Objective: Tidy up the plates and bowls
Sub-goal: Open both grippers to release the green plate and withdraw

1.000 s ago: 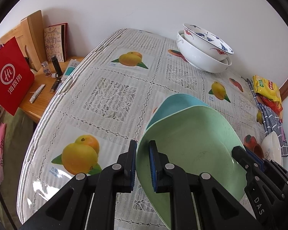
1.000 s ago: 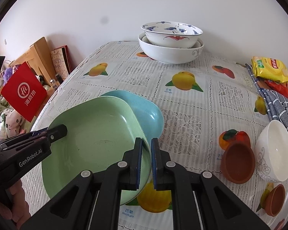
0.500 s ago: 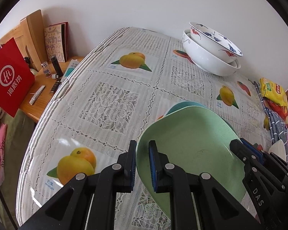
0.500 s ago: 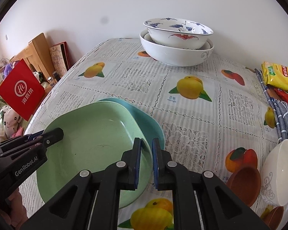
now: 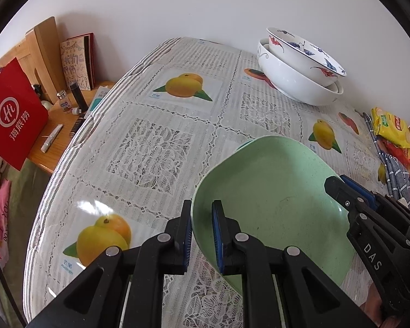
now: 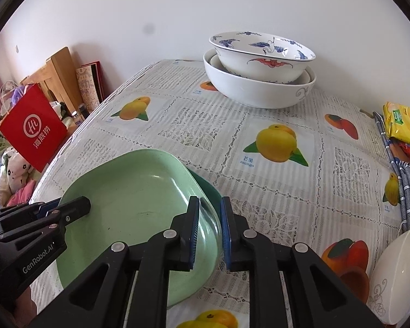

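Pale green square plastic plate (image 6: 128, 207) now nearly covers blue plate (image 6: 206, 188). Left gripper (image 5: 202, 235) clamps its rim; right gripper (image 6: 210, 235) jaws, just opening, straddle the opposite rim without pressing it.

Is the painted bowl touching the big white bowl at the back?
Touching. The right wrist view shows the painted bowl nested inside the big white bowl, tilted and resting on its rim with no gap.

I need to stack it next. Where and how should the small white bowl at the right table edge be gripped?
Grip the white bowl by its thin raised rim, fingers straddling the wall. It lies tilted with its opening facing left, so approaching from that open side probably suits best.
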The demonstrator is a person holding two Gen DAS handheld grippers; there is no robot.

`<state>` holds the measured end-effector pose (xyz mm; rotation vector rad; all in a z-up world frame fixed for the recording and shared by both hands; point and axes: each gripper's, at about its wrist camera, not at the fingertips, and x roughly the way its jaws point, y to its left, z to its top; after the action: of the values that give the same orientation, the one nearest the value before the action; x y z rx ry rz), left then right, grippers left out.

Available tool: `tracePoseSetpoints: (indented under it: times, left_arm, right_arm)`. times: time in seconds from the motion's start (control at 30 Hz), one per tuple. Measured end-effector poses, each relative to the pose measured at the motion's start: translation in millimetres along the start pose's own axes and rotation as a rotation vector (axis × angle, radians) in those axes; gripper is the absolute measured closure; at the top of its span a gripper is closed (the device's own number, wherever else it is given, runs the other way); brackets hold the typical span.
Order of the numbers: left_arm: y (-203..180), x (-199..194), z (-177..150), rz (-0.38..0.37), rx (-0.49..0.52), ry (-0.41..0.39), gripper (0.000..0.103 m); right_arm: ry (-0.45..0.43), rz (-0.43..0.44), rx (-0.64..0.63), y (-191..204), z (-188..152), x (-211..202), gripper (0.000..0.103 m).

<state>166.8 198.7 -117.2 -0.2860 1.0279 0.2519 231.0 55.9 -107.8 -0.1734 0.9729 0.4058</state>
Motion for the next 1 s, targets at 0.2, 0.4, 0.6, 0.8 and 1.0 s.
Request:
tracePoseSetpoints:
  times: [0.2, 0.4, 0.6, 0.8, 1.0]
  left_arm:
    - [-4, -11, -4, -0.005, 0.021, -0.018, 0.078]
    - [-9, -24, -9, -0.017, 0.032, -0.029, 0.076]
    - [-19, -39, -15, -0.046, 0.044, -0.049, 0.076]
    - [-44, -42, -25, -0.087, 0.075, -0.051, 0.071]
    - [-68, -30, -36, -0.108, 0.103, -0.008, 0.071]
  right_arm:
    - [-0.044, 0.027, 0.025, -2, 2, -16, 0.070]
    - [-0.077, 0.014, 0.028, -3, -3, -38, 0.068]
    - [-0.084, 0.001, 0.050, -13, -21, -57, 0.068]
    - [-0.086, -0.027, 0.093, -32, -44, -79, 0.068]
    - [-0.079, -0.070, 0.124, -56, -68, -95, 0.068]
